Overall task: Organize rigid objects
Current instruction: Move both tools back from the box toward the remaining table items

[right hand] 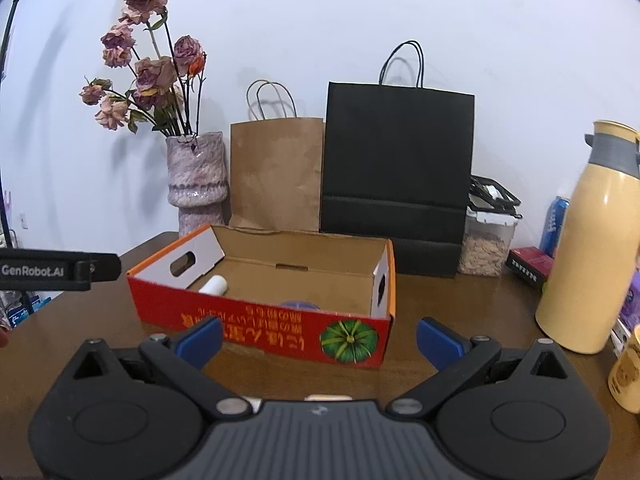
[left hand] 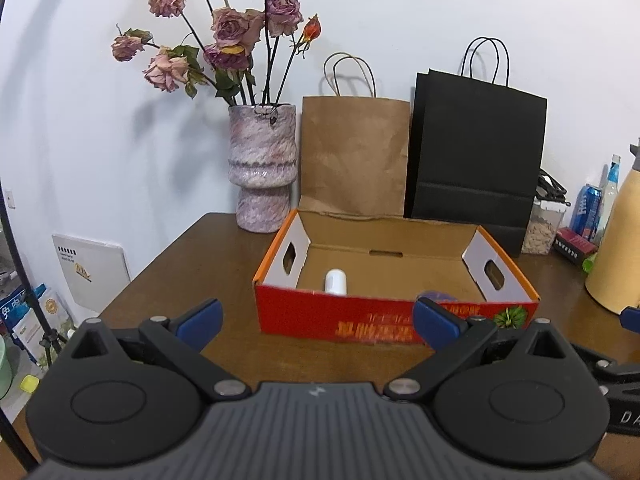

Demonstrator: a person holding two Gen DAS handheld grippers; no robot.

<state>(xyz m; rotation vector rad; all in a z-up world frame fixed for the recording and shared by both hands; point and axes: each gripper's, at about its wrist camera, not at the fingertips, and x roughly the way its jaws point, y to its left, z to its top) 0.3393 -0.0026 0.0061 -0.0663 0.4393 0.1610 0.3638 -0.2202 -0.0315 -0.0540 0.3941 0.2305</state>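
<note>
A red and orange cardboard box [left hand: 340,320] [right hand: 256,316] lies open on the brown table. Inside it rests a white cylinder [left hand: 335,280] [right hand: 214,285], and a bluish round object [right hand: 298,305] peeks over the front wall. My left gripper [left hand: 318,320] hovers open just in front of the box, nothing between its blue pads. My right gripper [right hand: 319,340] is open too, empty, in front of the box's right end. A tall cream thermos [right hand: 588,240] [left hand: 614,248] stands at the right, with a yellow mug [right hand: 626,372] near it.
A pink vase of dried roses [left hand: 262,168] [right hand: 197,180], a brown paper bag [left hand: 354,156] and a black paper bag [left hand: 474,160] line the wall behind the box. A clear food container [right hand: 486,244], a blue can [left hand: 586,210] and a dark red packet [right hand: 528,266] crowd the right.
</note>
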